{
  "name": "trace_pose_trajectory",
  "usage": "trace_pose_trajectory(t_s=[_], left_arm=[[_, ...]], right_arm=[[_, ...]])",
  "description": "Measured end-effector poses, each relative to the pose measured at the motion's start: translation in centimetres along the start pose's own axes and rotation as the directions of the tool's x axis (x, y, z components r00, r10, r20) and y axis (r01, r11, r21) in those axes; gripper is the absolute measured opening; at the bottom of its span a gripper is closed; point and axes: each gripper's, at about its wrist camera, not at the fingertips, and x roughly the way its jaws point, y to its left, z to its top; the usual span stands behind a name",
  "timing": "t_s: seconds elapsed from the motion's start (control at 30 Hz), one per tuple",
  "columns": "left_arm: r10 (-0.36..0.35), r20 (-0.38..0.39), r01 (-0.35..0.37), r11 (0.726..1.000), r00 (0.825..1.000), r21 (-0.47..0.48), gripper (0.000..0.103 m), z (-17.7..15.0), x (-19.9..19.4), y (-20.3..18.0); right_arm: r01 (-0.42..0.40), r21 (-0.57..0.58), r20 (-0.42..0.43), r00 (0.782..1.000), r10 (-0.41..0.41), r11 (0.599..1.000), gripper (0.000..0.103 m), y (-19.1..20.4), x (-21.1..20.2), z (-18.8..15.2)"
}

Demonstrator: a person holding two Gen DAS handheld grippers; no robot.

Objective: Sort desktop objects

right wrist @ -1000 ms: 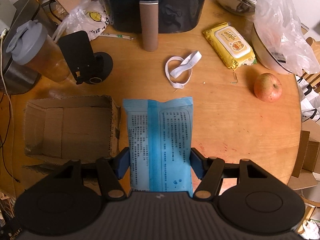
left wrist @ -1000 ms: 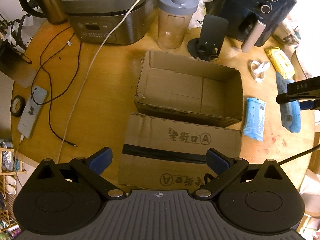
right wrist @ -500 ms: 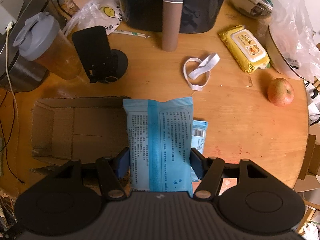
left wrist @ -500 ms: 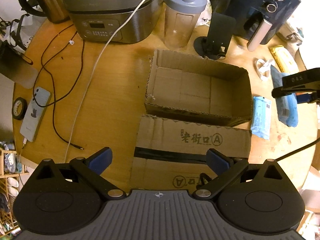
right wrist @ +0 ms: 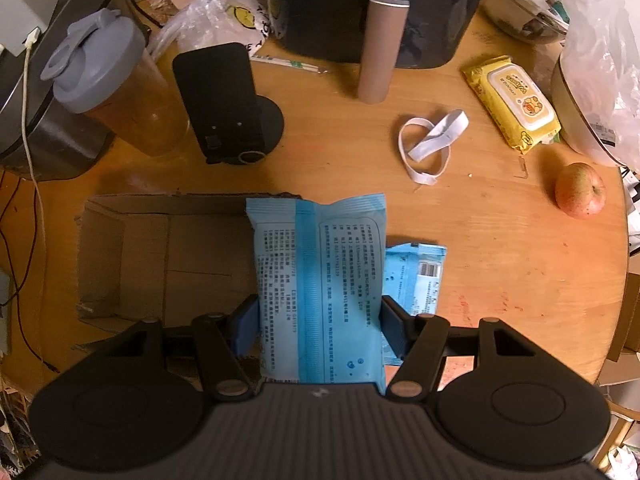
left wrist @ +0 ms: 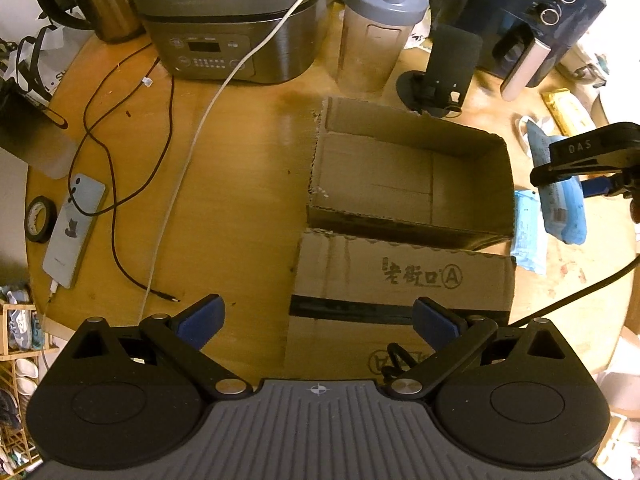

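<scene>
My right gripper [right wrist: 318,322] is shut on a blue wipes pack [right wrist: 318,280] and holds it in the air over the right end of the open cardboard box [right wrist: 132,256]. In the left wrist view that pack [left wrist: 568,208] and the right gripper [left wrist: 588,156] hang just right of the box [left wrist: 408,176]. A second, smaller blue pack [right wrist: 420,276] lies on the table right of the box. My left gripper [left wrist: 318,318] is open and empty, above the box's folded-out flap [left wrist: 400,280].
A yellow wipes pack [right wrist: 514,102], a white elastic band [right wrist: 432,140] and an apple [right wrist: 580,190] lie to the right. A shaker bottle [left wrist: 380,24], phone stand [left wrist: 448,68], air fryer [left wrist: 532,8] and rice cooker [left wrist: 240,16] stand behind the box. A phone [left wrist: 74,232], tape roll [left wrist: 40,220] and cables [left wrist: 120,160] lie left.
My right gripper has carried the blue pack left and up, from beside the box to over its right end. The second pack came into view beneath. My left gripper drifted left.
</scene>
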Motion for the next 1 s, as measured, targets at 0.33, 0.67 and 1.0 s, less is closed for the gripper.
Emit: trace_pose_trajectory(t_s=[0.33, 0.67, 1.0], left_arm=[[-0.002, -0.003, 0.002, 1.000, 1.000, -0.006, 0.103, -0.1, 0.0, 1.3], [0.003, -0.003, -0.003, 1.000, 1.000, -0.017, 0.103, 0.0, -0.1, 2.5], [0.006, -0.007, -0.006, 1.000, 1.000, -0.025, 0.103, 0.0, 0.0, 3.3]], right_arm=[[-0.007, -0.007, -0.004, 1.000, 0.007, 1.000, 0.063, 2.1, 0.6, 0.2], [-0.021, -0.011, -0.002, 1.000, 0.021, 1.000, 0.063, 4.0, 0.8, 0.4], [-0.026, -0.004, 0.000, 1.000, 0.026, 1.000, 0.063, 5.4, 1.0, 0.7]])
